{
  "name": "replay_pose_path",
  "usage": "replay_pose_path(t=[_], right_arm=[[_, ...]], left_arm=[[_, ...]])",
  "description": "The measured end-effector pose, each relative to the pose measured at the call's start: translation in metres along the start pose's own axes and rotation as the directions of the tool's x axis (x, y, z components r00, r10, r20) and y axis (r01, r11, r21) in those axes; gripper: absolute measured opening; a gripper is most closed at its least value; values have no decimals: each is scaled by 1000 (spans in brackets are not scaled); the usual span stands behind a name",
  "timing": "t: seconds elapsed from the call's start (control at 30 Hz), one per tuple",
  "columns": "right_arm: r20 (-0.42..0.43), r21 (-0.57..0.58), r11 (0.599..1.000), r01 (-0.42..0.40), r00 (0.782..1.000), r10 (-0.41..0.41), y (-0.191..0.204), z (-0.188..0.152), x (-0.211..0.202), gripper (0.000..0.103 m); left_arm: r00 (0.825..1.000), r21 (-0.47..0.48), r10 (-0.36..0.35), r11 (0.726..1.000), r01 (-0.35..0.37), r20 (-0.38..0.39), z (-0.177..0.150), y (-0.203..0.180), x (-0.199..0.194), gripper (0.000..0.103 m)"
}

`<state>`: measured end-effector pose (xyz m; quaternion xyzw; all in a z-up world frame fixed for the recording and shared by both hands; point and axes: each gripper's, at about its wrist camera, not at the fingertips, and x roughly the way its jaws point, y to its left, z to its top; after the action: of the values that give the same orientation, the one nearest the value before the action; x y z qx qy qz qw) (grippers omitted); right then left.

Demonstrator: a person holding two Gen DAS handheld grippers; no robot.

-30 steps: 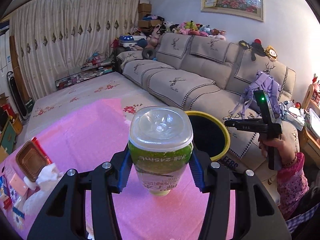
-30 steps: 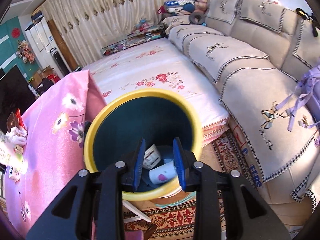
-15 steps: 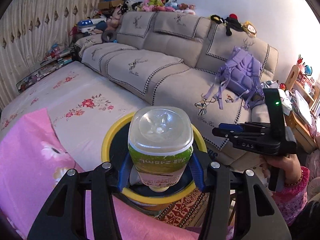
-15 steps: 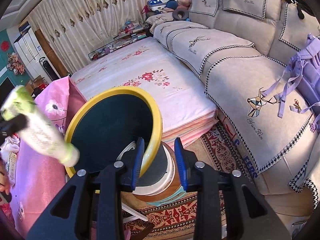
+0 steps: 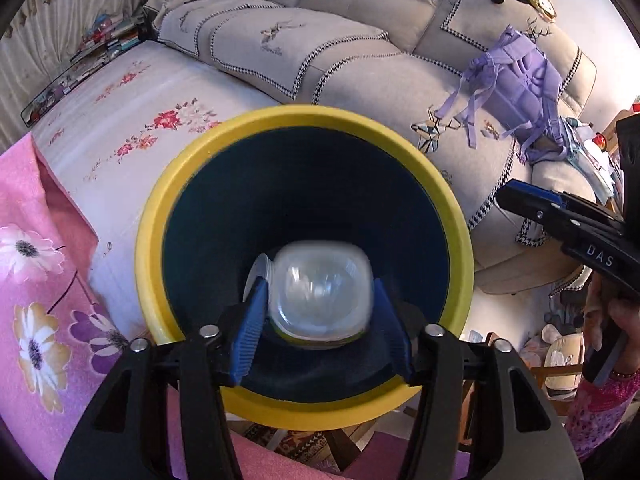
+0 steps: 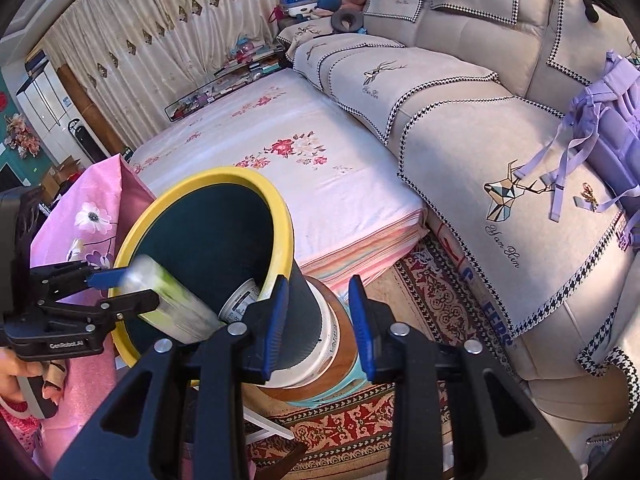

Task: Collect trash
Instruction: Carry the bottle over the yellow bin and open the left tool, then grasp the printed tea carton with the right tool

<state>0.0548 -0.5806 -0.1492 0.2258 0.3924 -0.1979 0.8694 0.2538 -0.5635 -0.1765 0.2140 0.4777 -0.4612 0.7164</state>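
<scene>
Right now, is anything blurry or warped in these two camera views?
Left wrist view: the bottle between the opening left tool is smeared by motion, while the bin rim stays sharp. Right wrist view: the same bottle is streaked. In both views the fisheye bends the sofa and darkens the corners.

I count one dark bin with a yellow rim (image 5: 152,240). One clear plastic bottle with a green label (image 5: 320,292) sits blurred over its mouth, and one white printed cup (image 6: 242,300) lies inside it. I hold two black grippers with blue pads, a left gripper (image 5: 320,332) and a right gripper (image 6: 318,320). One lilac backpack (image 5: 524,84) is on one beige sofa (image 5: 360,60). I see one pink flowered cloth (image 5: 36,280).
</scene>
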Motion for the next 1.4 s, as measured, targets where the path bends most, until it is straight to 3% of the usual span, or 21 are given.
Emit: replay_pose_path(t=[0.27,0.4,0.57,0.73,0.83,0.97,1.03,1.2,1.27,1.4], right_arm=[[1,-32,999,-14,1000,14,19,-1,-8,30],[-14,-77,997,-33,999,32,42,-2,-8,30],[-18,-157,984,-81,997,79,94,-4,-11,34],[-51,-275,948,-161,987,152,171,-13,-8,35],[-83,-351,908,-228,974,213,229,-25,-9,35],[-126,-420,850,-318,948,293,301,-46,-16,35],[-150,-451,816,-360,932,328,335,-59,-20,35],[-189,-495,748,-443,895,404,412,-102,-36,38],[-182,-509,738,-443,894,410,433,-120,-41,51],[-192,-518,731,-444,893,406,461,-149,-43,64]], left_arm=[[987,-31,12,999,-7,163,-31,-4,-87,94],[958,-110,43,994,-12,284,-68,8,-150,98],[900,-246,177,966,-81,399,-142,32,-224,98],[842,-409,354,895,-178,407,-231,63,-280,98],[804,-517,452,828,-217,387,-285,82,-312,98],[740,-633,570,730,-257,357,-350,103,-350,98],[720,-665,604,696,-270,341,-373,114,-361,98],[684,-708,651,649,-278,329,-415,127,-380,98],[676,-715,657,644,-273,334,-423,128,-383,98],[675,-723,652,644,-251,346,-436,126,-386,98]])
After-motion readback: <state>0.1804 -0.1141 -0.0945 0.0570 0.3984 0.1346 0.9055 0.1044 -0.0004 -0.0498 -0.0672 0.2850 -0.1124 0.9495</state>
